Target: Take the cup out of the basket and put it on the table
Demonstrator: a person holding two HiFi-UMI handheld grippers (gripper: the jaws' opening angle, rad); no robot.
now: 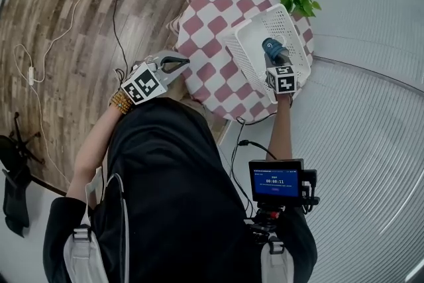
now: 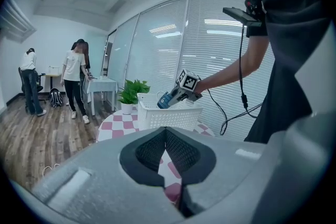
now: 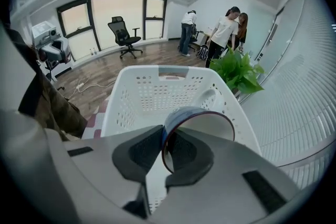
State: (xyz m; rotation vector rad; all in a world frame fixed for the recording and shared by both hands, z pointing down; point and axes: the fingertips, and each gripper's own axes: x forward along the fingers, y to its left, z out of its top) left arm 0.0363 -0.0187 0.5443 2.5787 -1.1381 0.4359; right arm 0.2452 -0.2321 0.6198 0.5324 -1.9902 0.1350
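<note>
Above one white basket, one blue cup pinched by right gripper jaws, left gripper jaws pressed together.

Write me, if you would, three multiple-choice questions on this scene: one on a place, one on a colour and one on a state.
1. Where is the cup?
A standing on the tablecloth
B in the right gripper, above the basket
C in the left gripper

2. What colours are the tablecloth's checks?
A pink and white
B green and yellow
C black and blue

3. How is the left gripper?
A shut on the cup
B wide open
C shut and empty

Answers:
1 B, its jaws pinch the cup's rim over the basket.
2 A, the head view shows them.
3 C, its pads meet with nothing between.
</note>
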